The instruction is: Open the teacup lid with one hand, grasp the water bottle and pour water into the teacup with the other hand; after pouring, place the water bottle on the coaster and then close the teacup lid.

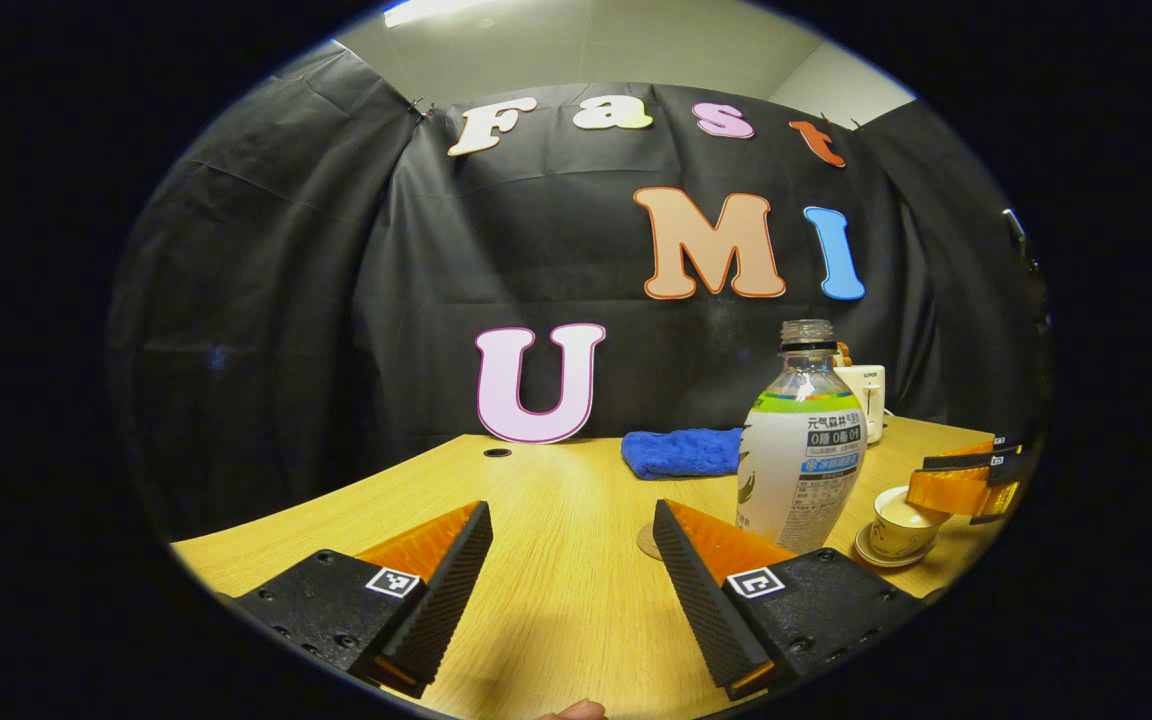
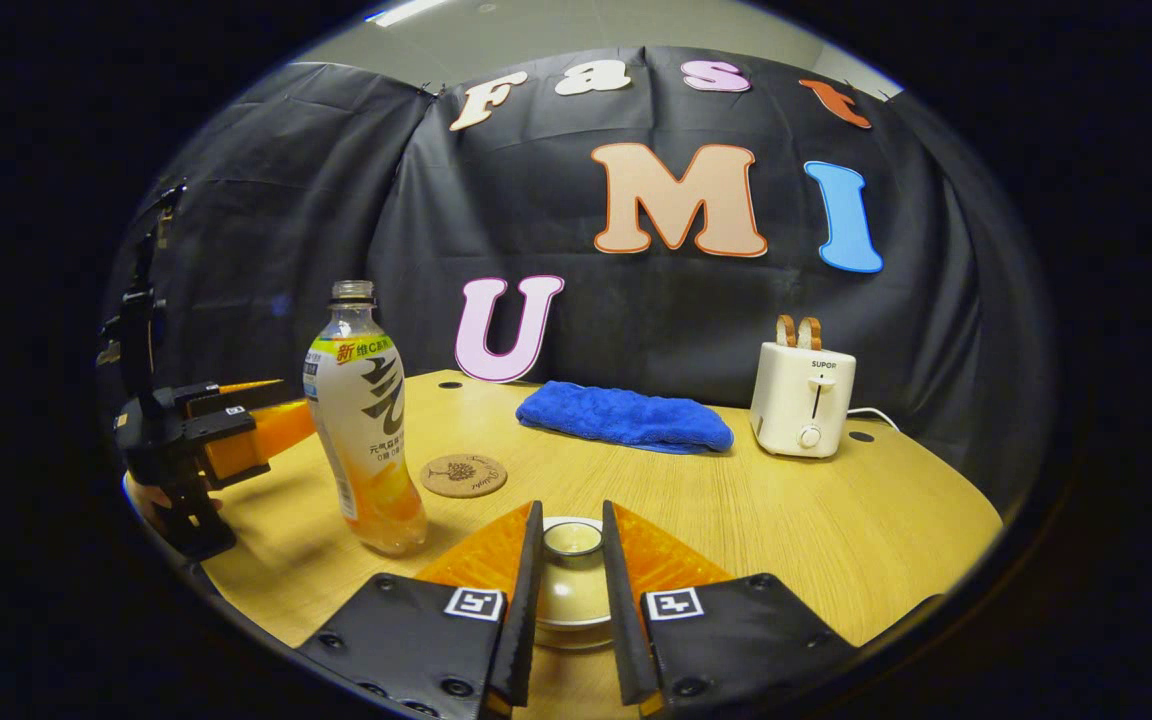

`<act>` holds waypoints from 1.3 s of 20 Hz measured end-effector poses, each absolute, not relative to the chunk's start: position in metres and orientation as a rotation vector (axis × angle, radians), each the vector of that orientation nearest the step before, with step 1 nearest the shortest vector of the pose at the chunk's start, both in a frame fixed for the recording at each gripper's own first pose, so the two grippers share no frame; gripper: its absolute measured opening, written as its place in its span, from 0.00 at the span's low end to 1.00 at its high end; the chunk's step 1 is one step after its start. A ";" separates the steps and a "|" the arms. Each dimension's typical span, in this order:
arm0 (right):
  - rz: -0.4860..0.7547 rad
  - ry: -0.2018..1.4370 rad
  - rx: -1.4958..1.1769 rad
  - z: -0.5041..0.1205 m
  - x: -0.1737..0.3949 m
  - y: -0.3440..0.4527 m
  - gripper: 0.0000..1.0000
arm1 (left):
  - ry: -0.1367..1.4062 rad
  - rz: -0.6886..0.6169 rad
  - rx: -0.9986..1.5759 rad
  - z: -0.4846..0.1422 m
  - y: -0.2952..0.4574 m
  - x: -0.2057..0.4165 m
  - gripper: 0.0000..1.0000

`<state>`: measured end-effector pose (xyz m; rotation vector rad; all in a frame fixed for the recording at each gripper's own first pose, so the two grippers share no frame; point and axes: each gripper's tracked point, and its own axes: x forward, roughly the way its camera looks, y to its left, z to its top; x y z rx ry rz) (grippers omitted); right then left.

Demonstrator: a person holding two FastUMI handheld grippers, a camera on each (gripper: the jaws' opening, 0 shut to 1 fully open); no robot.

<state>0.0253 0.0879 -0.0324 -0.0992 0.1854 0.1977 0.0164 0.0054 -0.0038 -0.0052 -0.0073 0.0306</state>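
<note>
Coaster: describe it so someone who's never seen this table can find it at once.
Start at the wooden table and find the tall water bottle near its left side in the right gripper view. Just right of the bottle's base, in front of the blue towel, lies the coaster. It is the only flat round cork disc there, with a dark drawing on top.

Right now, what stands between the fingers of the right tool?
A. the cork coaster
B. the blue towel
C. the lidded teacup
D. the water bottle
C: in the right gripper view the right tool has its fingers on both sides of the teacup, whose lid is on; the water bottle stands apart to one side.
</note>
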 end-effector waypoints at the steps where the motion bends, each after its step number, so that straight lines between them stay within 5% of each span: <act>1: 0.200 0.186 -0.099 -0.037 0.027 0.090 0.36 | -0.008 0.031 -0.005 -0.004 0.005 0.016 0.96; 8: 0.211 0.184 -0.060 -0.034 0.026 0.089 0.27 | -0.007 0.031 -0.005 -0.004 0.005 0.016 0.95; 26: 0.119 0.085 -0.009 0.007 0.016 0.039 0.29 | -0.008 0.047 -0.005 -0.004 0.008 0.016 0.95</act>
